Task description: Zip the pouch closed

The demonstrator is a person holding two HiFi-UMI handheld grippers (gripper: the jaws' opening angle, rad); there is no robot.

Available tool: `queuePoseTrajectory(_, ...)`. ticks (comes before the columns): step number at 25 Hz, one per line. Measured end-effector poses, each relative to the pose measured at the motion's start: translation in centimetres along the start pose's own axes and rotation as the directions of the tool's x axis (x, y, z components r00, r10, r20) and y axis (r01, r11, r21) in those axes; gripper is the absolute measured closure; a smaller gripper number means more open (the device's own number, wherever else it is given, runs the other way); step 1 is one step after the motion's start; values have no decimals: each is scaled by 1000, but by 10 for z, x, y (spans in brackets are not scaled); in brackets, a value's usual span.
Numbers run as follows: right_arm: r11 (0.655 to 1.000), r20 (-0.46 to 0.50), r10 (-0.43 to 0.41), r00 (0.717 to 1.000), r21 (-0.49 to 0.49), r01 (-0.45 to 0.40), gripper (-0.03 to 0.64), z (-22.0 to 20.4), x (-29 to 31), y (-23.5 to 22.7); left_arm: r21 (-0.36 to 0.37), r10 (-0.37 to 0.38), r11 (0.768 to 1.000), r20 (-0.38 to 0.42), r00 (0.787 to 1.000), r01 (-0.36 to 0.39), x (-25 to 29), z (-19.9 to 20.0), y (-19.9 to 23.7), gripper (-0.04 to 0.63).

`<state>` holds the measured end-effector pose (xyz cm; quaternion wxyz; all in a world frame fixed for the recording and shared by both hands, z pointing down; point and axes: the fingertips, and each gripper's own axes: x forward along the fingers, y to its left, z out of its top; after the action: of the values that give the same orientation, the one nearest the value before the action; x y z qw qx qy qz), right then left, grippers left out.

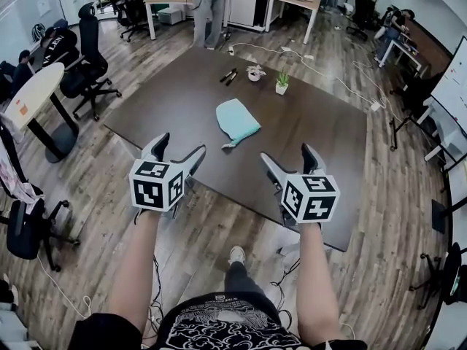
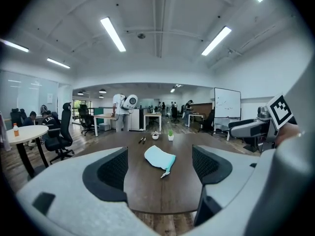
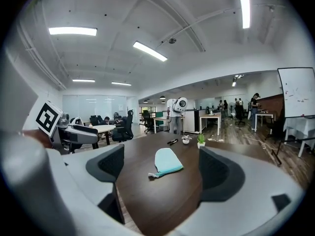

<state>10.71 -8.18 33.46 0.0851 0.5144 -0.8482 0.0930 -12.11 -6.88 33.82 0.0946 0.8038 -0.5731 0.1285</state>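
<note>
A light teal pouch (image 1: pixel 237 120) lies flat near the middle of the dark brown table (image 1: pixel 182 100), its zipper pull (image 1: pixel 228 146) at the near end. The pouch (image 2: pixel 159 158) shows between the left jaws, and the pouch (image 3: pixel 167 161) likewise sits framed by the right jaws. My left gripper (image 1: pixel 178 149) hovers open at the table's near edge, short of the pouch and to its left. On the other side, the right gripper (image 1: pixel 290 156) is also open, short of the pouch and to its right. Neither holds anything.
Two black markers (image 1: pixel 228 75), a small white bowl (image 1: pixel 255 73) and a little potted plant (image 1: pixel 282 82) stand at the table's far side. Office chairs (image 1: pixel 87 68) and a round white table (image 1: pixel 33 93) are to the left. A person (image 1: pixel 209 6) stands beyond the table.
</note>
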Motion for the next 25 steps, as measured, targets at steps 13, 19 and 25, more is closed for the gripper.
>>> queuePoseTrajectory(13,1000,-21,28,999,5,-28,161,22,88,-78,1,16,1000,-23,1000,-16,110,36,2,222)
queuePoseTrajectory(19,999,-21,33,999,9,-33,161,31,116,-108,7,36,999,-16,999,-36,146,55,3,222)
queuePoseTrajectory(25,999,-18,31,999,14,-31,161,38,133,-126,18,30,999,-23,999,-30,174,65,1,222)
